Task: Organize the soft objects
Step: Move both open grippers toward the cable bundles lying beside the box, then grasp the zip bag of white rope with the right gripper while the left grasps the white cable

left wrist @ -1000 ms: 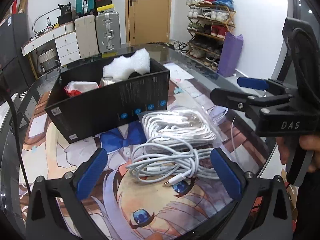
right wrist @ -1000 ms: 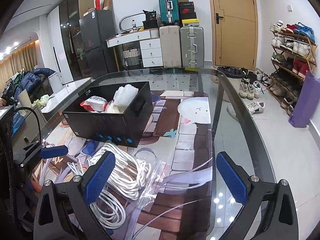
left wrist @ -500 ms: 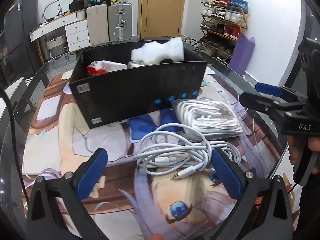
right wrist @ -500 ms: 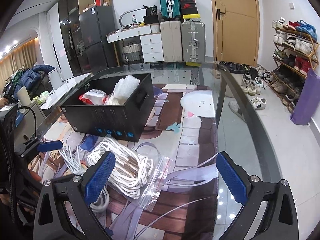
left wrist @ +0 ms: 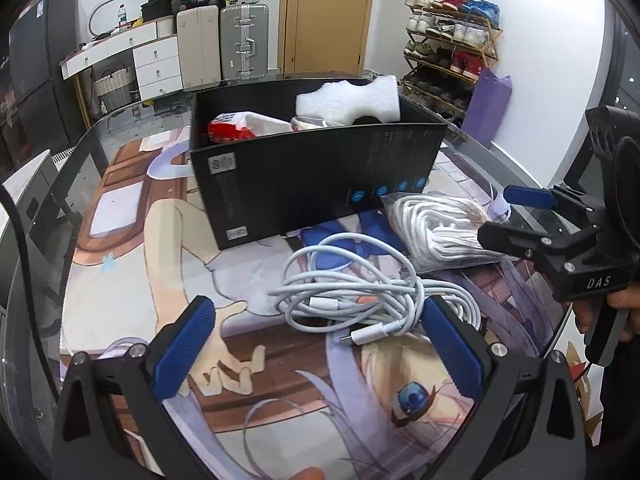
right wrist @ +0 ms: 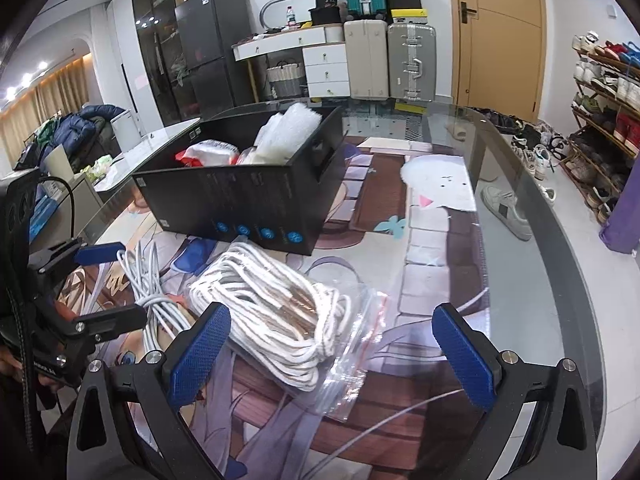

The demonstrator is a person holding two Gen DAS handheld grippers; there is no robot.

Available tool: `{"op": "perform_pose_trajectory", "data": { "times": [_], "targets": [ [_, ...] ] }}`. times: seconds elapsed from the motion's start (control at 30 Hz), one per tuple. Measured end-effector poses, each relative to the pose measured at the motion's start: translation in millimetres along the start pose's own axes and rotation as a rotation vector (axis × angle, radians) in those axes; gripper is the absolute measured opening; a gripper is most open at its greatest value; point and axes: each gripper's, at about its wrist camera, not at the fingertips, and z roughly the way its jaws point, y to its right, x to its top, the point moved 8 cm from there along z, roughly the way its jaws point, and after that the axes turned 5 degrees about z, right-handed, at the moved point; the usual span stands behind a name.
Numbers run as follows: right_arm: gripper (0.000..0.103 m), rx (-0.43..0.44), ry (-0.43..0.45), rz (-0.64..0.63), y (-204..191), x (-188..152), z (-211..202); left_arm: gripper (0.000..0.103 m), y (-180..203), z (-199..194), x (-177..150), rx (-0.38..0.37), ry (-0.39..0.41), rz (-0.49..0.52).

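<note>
A black open box [left wrist: 312, 176] [right wrist: 248, 200] stands on the table and holds white foam [left wrist: 352, 98], a red-and-white packet [left wrist: 236, 124] and other soft items. In front of it lie a loose coil of white charging cable [left wrist: 360, 296] [right wrist: 148, 280] and a clear bag of white rope [left wrist: 436, 232] [right wrist: 280, 320]. My left gripper [left wrist: 324, 344] is open and empty, just short of the cable. My right gripper [right wrist: 332, 352] is open and empty, its left finger beside the rope bag. It also shows in the left wrist view [left wrist: 516, 216].
The glass table [right wrist: 520, 240] carries a printed anime mat [left wrist: 160, 264]. Its curved edge runs along the right. Beyond it stand a shoe rack [left wrist: 448, 52], suitcases [right wrist: 392, 60], a white dresser [left wrist: 136, 64] and a door [right wrist: 500, 32].
The left gripper has swung left and drawn back a little, so the cable now lies toward its right finger. The right gripper has moved closer to the rope bag. Both stay open.
</note>
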Motion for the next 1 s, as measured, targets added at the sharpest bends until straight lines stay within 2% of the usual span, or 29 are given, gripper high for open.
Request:
{"op": "perform_pose_trajectory", "data": {
  "times": [0.2, 0.3, 0.43, 0.6, 0.77, 1.0],
  "targets": [
    [0.102, 0.027, -0.018, -0.067, -17.5, -0.6, 4.8, 0.103, -6.0, -2.0, -4.2, -0.011, -0.006, -0.011],
    [0.102, 0.043, -0.058, -0.113, -28.2, -4.5, 13.4, 0.103, -10.0, -1.1, -3.7, -0.021, -0.012, -0.02],
    [0.102, 0.004, -0.087, -0.177, -35.4, -5.8, 23.5, 0.103, -12.3, -0.1, -2.6, -0.034, -0.024, -0.021],
    [0.102, -0.015, -0.106, -0.214, -38.0, 1.6, 34.7, 0.103, -8.2, 0.8, 4.0, -0.019, -0.031, 0.042],
    [0.102, 0.046, -0.149, -0.226, -46.0, 4.1, 51.4, 0.103, -8.0, 4.8, 7.4, -0.053, -0.029, 0.035],
    [0.102, 0.103, -0.167, -0.213, -50.9, 0.7, 47.4, 0.103, -6.0, 6.4, 6.8, -0.078, -0.028, 0.03]
  ]
}}
